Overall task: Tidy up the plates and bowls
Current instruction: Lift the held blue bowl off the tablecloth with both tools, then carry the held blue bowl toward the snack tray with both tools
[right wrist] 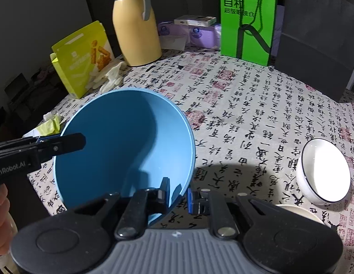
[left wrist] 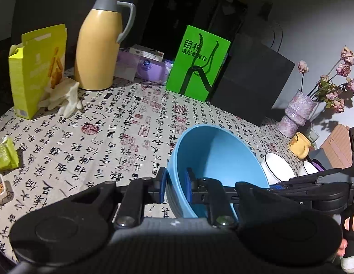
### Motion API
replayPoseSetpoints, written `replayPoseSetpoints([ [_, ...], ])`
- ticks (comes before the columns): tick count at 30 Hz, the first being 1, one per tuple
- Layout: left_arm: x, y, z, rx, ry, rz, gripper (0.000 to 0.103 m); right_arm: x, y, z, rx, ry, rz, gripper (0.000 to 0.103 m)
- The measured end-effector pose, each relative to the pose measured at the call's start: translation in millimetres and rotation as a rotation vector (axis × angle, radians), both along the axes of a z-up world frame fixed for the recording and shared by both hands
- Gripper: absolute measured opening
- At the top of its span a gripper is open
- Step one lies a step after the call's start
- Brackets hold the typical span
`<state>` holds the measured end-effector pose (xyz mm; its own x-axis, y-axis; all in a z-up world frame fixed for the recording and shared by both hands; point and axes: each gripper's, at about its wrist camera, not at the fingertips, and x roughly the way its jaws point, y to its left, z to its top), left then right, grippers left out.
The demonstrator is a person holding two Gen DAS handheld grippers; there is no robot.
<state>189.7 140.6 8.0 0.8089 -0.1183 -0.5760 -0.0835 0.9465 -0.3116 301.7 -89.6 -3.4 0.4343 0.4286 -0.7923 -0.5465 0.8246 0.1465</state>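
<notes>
Both grippers are clamped on the blue bowl (right wrist: 124, 148): the right gripper (right wrist: 178, 197) pinches its near rim, one finger inside and one outside, while the left gripper (left wrist: 174, 186) bites the opposite rim, and the bowl hangs tilted above the calligraphy tablecloth (right wrist: 257, 114). Just right of the bowl sits a white bowl (right wrist: 323, 173) with a dark rim line. Beyond the bowl stand a yellow snack box (right wrist: 83, 57), a yellow thermos jug (right wrist: 136, 27) and a green bag (right wrist: 247, 22).

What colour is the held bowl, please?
Blue bowl, clearest in the right wrist view.
</notes>
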Motion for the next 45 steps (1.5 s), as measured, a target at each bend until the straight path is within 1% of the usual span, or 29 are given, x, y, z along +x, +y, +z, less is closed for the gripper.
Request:
replayPoseSetpoints([
  [10, -22, 18, -3, -0.016, -0.012, 0.063, 0.017, -13, 21, -3, 0.009, 0.011, 0.047, 0.015],
  [20, -40, 46, -19, -0.066, -0.010, 0.150, 0.017, -23, 47, -18, 0.020, 0.041, 0.100, 0.015],
  [24, -44, 57, -28, -0.092, 0.007, 0.182, 0.017, -24, 57, -25, 0.026, 0.051, 0.110, 0.015],
  [30, -51, 71, -41, -0.154, 0.021, 0.227, 0.017, -24, 66, -35, 0.051, 0.052, 0.109, 0.015],
  [33, -55, 76, -48, -0.172, 0.030, 0.244, 0.017, -25, 69, -41, 0.056, 0.061, 0.112, 0.015],
  [45, -61, 84, -63, -0.188, 0.053, 0.282, 0.017, -26, 75, -56, 0.098, 0.094, 0.096, 0.015],
])
